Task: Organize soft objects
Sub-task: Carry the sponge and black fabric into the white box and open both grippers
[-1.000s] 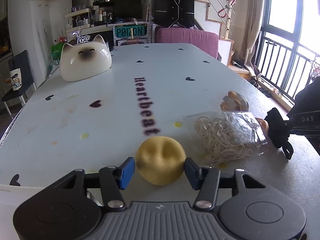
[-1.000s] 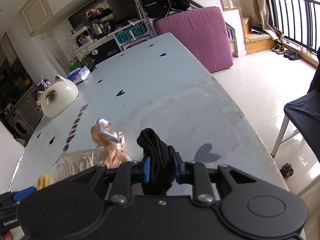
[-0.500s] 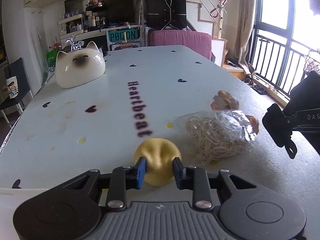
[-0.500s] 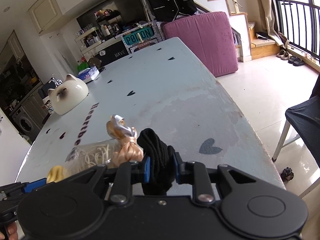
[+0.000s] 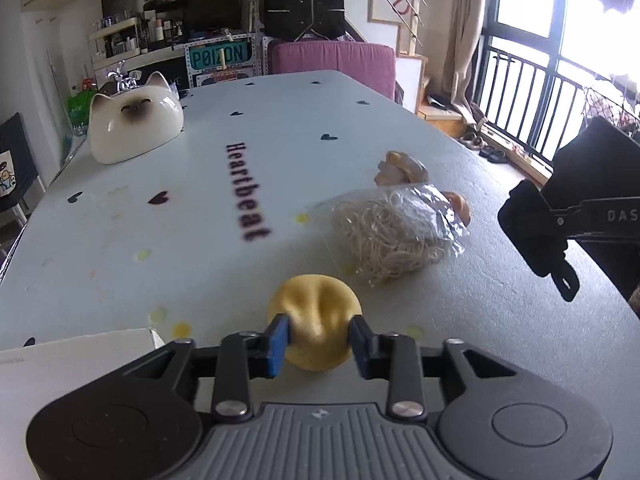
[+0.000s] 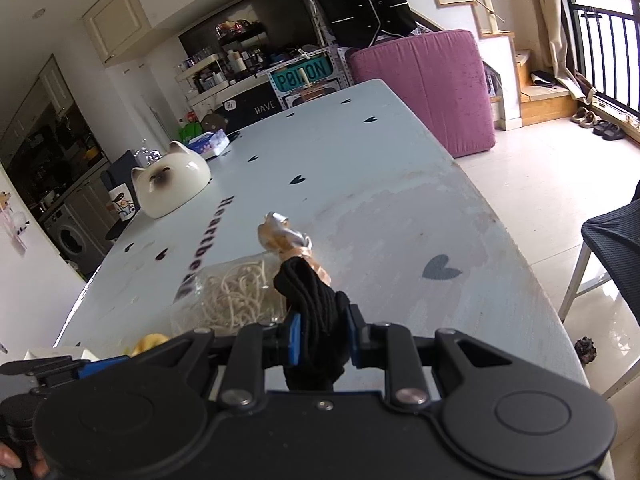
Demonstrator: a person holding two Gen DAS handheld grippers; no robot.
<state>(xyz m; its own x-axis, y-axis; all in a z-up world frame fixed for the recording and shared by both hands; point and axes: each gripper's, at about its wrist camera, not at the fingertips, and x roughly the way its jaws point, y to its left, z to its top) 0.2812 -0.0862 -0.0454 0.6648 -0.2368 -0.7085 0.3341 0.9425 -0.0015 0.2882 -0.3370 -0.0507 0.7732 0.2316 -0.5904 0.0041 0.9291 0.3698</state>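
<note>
My left gripper (image 5: pixel 319 338) is shut on a yellow sponge ball (image 5: pixel 314 322) and holds it just above the pale table (image 5: pixel 200 216). My right gripper (image 6: pixel 323 330) is shut on a black knitted cloth (image 6: pixel 314 300), held up over the table; that cloth also shows at the right of the left wrist view (image 5: pixel 532 232). A clear bag of rubber bands (image 5: pixel 390 234) lies ahead, with a peach satin scrunchie (image 5: pixel 400 168) behind it. Both also show in the right wrist view: the bag (image 6: pixel 236 294) and the scrunchie (image 6: pixel 286 240).
A white cat-shaped ceramic bowl (image 5: pixel 134 122) stands at the far left of the table. A white box corner (image 5: pixel 76 360) lies at the near left. A purple chair (image 6: pixel 428 80) stands at the table's far end. The table's right edge (image 6: pixel 516 256) drops to the floor.
My left gripper closed on the yellow sponge ball and lifted it slightly. My right gripper, still holding the black cloth, rose and shifted.
</note>
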